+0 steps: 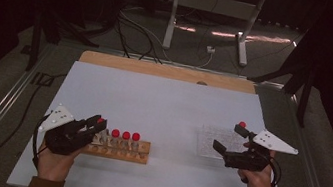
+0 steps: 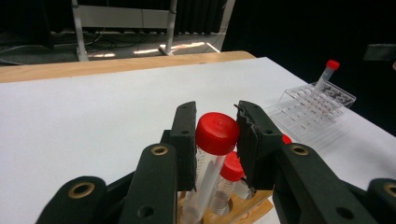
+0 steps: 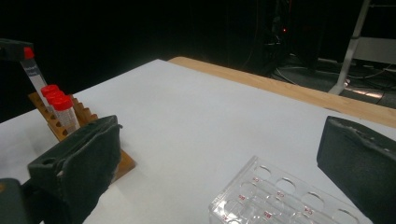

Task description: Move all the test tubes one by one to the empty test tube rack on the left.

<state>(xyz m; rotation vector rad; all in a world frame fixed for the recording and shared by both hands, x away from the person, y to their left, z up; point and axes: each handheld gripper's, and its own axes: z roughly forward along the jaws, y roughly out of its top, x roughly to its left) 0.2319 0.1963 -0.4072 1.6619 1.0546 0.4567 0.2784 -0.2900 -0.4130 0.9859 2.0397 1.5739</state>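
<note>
A wooden rack (image 1: 120, 149) lies at the front left of the white table and holds three red-capped tubes (image 1: 126, 135). My left gripper (image 1: 97, 125) is at the rack's left end, shut on the cap of a fourth red-capped tube (image 2: 217, 134). That tube sits higher than the others and leans, its lower end down at the rack (image 2: 243, 207). A clear plastic rack (image 1: 217, 141) at the right holds one red-capped tube (image 1: 242, 125). My right gripper (image 1: 228, 138) hovers over the clear rack's near edge (image 3: 280, 196), jaws wide open with nothing between them.
The white sheet (image 1: 163, 103) covers a wooden tabletop whose far edge (image 1: 168, 71) shows. Beyond it are a dark floor, cables and a metal stand's legs (image 1: 169, 28). A hand holds each gripper at the table's front edge.
</note>
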